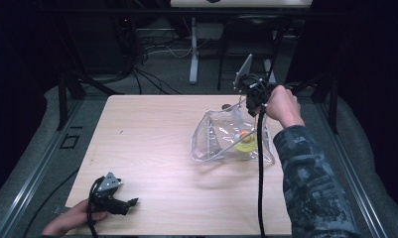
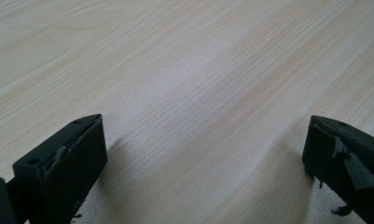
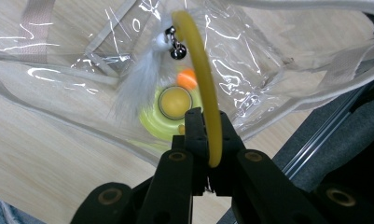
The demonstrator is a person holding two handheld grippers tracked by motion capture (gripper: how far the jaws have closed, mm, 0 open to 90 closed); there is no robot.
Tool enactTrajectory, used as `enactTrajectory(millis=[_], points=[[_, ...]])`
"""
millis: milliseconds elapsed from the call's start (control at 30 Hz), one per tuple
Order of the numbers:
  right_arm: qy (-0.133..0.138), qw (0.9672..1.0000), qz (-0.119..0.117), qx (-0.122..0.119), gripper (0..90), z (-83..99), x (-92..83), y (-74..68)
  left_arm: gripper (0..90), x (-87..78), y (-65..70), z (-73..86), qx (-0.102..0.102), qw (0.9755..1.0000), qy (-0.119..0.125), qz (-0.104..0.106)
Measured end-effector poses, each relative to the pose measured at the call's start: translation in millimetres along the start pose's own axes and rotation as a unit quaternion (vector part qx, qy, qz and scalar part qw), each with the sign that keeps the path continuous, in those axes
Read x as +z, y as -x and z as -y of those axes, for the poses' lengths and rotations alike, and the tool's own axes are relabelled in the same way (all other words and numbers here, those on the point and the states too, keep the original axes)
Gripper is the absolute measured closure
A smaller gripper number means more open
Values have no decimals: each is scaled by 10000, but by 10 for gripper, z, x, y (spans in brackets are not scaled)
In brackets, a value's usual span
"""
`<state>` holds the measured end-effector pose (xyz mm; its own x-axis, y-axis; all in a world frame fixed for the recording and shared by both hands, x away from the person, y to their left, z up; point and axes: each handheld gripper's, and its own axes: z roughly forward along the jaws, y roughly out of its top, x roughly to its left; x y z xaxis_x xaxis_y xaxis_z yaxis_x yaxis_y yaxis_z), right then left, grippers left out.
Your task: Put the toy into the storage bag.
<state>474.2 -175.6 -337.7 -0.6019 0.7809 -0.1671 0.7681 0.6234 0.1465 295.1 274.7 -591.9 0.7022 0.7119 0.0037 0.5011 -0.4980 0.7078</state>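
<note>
A clear plastic bag [image 1: 214, 144] lies open on the right half of the wooden table [image 1: 152, 144]. Inside it sit a yellow-green disc [image 3: 151, 119] with a yellow ball [image 3: 175, 103] at its centre and a small orange ball [image 3: 188, 78]. My right gripper [image 3: 208, 128] is shut on a curved yellow wand [image 3: 204, 70], whose far end carries a white feather [image 3: 138, 86] and a small metal bell [image 3: 176, 50] and reaches into the bag. In the high view that right gripper [image 1: 253, 99] hovers over the bag's far right corner. My left gripper [image 1: 132, 202] rests open near the table's front left corner, with bare wood between its fingers [image 2: 68, 168].
The table's right edge and a grey floor rail [image 3: 324, 135] lie just beyond the bag. White desk legs [image 1: 193, 54], black frame posts [image 1: 62, 94] and cables [image 1: 147, 74] stand behind the table. A cable [image 1: 260, 173] trails from the right gripper across the front of the table.
</note>
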Motion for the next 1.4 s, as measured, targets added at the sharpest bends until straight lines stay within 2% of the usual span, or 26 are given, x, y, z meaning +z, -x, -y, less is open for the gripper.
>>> enactTrajectory(millis=[333,567,867,1133,1400], points=[[-107,9999,-20,-6,875,12,145,-13,0,0,0,0,1,10000,0,0],[-211,9997,109,-82,875,-3,209,-39,0,0,0,0,1,10000,0,0],[-274,9995,168,8,874,10,299,-36,0,0,-1,0,2,10000,0,1],[-265,9994,198,53,859,26,278,-21,0,0,0,-1,2,10000,-1,3],[-94,9998,114,106,836,94,177,-29,0,0,-1,-1,2,10000,-1,2]])
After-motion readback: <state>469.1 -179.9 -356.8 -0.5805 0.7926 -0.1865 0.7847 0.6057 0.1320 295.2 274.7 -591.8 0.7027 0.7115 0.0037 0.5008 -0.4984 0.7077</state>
